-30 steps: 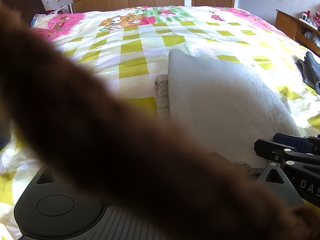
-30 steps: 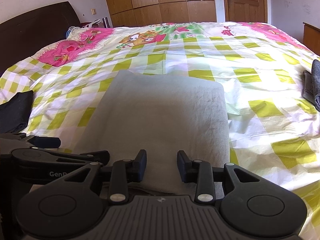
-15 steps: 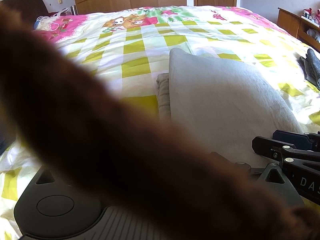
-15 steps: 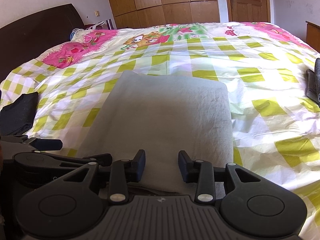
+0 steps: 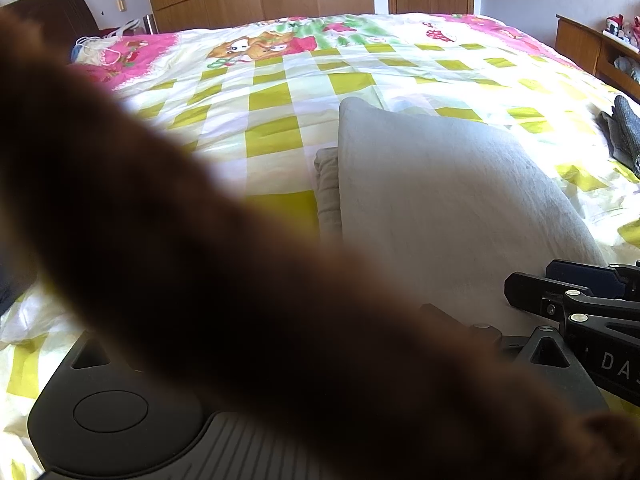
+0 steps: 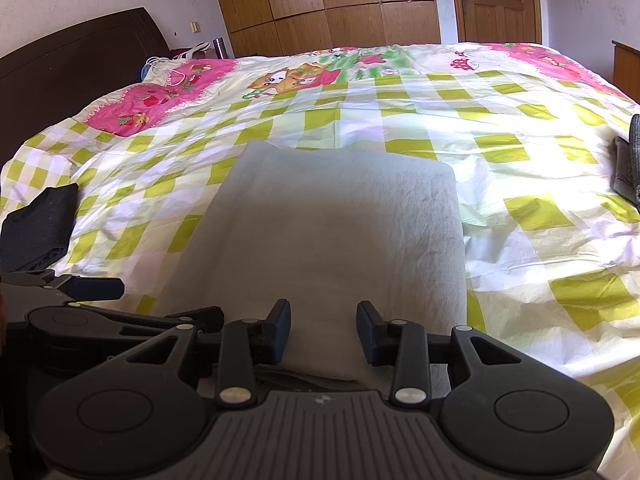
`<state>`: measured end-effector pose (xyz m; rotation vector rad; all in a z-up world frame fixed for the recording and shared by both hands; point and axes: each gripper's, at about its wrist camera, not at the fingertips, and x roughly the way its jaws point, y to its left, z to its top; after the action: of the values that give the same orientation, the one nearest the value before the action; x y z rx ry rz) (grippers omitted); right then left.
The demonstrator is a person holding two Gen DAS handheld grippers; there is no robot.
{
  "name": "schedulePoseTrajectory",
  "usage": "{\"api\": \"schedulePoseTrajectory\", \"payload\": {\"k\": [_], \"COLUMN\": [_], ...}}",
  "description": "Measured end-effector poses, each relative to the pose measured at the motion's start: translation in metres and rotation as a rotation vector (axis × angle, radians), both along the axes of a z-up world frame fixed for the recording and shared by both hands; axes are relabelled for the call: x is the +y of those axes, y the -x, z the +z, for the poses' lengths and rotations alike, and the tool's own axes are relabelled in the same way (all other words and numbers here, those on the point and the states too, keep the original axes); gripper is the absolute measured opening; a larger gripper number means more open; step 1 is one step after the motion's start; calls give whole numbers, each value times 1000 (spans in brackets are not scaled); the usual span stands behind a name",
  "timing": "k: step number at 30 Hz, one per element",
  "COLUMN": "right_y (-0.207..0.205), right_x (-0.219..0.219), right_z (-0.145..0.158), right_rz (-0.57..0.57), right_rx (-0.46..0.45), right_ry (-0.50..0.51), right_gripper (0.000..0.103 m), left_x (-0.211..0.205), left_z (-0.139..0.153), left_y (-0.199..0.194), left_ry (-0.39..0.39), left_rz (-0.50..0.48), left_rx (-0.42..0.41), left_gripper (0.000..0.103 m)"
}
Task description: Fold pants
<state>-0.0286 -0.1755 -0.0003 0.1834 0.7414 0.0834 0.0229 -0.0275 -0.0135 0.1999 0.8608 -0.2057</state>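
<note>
The right gripper (image 6: 323, 330) hangs with fingers apart over the near edge of the folded grey pants (image 6: 336, 216). The left gripper (image 6: 100, 300) sits just beside it; a blurred brown sleeve (image 5: 240, 280) hides its fingers, so their state cannot be told. The pants lie on the checked bedsheet (image 6: 500, 152); beyond stands a wooden wardrobe (image 6: 340, 4).

Sunlit checked bedspread (image 6: 400, 120) fills the room; dark headboard (image 6: 72, 64) at ten o'clock, wooden wardrobe (image 6: 328, 4) at twelve, door (image 6: 496, 0) at one.
</note>
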Motion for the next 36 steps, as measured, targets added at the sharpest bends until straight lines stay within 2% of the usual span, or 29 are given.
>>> {"api": "schedulePoseTrajectory", "payload": {"k": [36], "right_y": [1], "right_x": [0], "right_z": [0], "right_rz": [2], "right_rx": [1], "right_ry": [-3], "right_gripper": [50], "left_x": [-1], "left_z": [2], "left_y": [5], "left_ry": [-19], "left_rz": [-5], "left_rx": [-21], "left_gripper": [103]}}
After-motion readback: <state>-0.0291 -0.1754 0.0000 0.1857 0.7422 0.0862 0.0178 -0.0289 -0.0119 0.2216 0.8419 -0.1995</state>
